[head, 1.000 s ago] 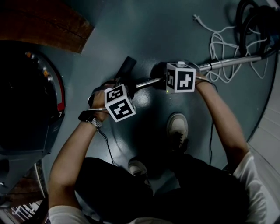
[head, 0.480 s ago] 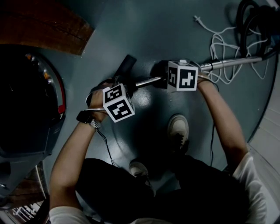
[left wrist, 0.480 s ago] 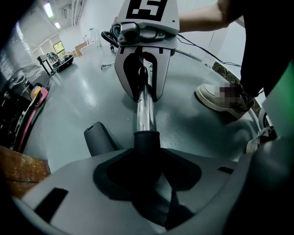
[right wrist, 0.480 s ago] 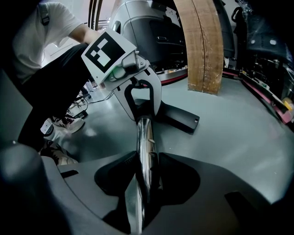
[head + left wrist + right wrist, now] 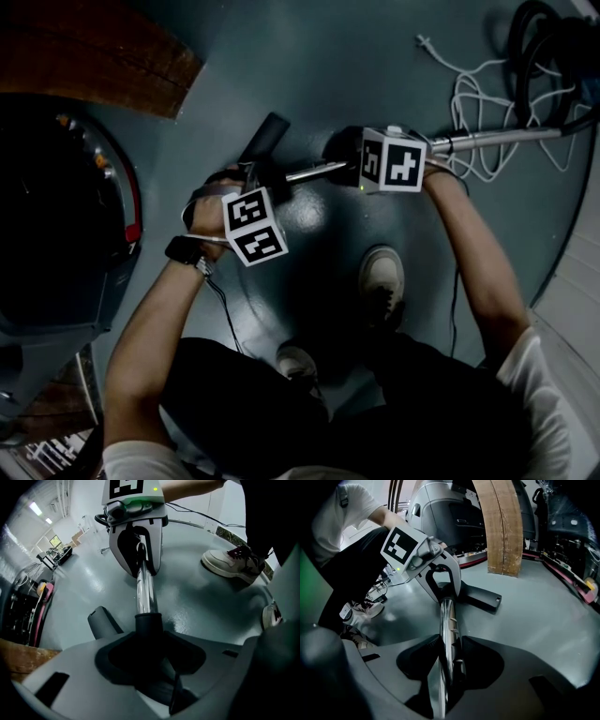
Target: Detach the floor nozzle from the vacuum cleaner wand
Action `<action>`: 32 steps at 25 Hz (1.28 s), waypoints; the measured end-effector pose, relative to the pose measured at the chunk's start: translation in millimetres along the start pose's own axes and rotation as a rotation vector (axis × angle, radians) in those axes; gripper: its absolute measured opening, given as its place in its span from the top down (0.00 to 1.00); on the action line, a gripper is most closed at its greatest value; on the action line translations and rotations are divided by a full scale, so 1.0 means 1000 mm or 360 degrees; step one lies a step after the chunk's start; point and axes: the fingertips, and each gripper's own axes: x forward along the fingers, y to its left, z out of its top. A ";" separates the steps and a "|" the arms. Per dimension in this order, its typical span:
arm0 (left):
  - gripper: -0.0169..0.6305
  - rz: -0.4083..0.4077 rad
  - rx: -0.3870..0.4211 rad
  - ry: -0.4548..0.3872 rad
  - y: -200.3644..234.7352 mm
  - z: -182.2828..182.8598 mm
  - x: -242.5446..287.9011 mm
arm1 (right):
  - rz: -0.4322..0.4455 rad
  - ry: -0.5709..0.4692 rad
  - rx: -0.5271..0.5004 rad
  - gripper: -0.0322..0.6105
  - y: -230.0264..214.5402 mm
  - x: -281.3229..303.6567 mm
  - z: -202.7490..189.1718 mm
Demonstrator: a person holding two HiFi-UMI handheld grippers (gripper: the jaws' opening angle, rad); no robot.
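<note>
Floor nozzle (image 5: 267, 141) lies on the floor just ahead of the person's left hand, and its black nozzle neck (image 5: 149, 623) is seated over the end of the chrome wand (image 5: 497, 138). No gap shows at the joint, so I judge the parts not yet separated.

Left tool (image 5: 149, 637): jaws closed round the nozzle neck, right at the socket. Right tool (image 5: 447, 651): jaws clamped on the wand tube a short way up from the joint. The two tools face each other along the tube.

Step in hand, as judged: both holds are set and the pull is due. The next move calls for drawing the two tools apart straight along the tube's line, the right one holding the wand fast. A slight twist may be needed if the fit is tight. No release catch can be made out, and the smooth chrome may slip in the right tool's hold.

Surface: a grey-green painted floor (image 5: 375, 56), glossy, with light patches reflected in it. A white cord (image 5: 469, 94) lies in loops beside the wand, near a black hose (image 5: 530, 37). A wooden panel (image 5: 94, 56) and a large dark machine (image 5: 56, 225) stand to the left. The person's shoe (image 5: 380, 277) is near the tube.
</note>
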 end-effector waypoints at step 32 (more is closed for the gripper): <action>0.69 -0.0342 -0.0262 -0.0108 -0.014 0.009 0.001 | -0.0046 0.0225 -0.0387 0.70 0.014 0.035 0.013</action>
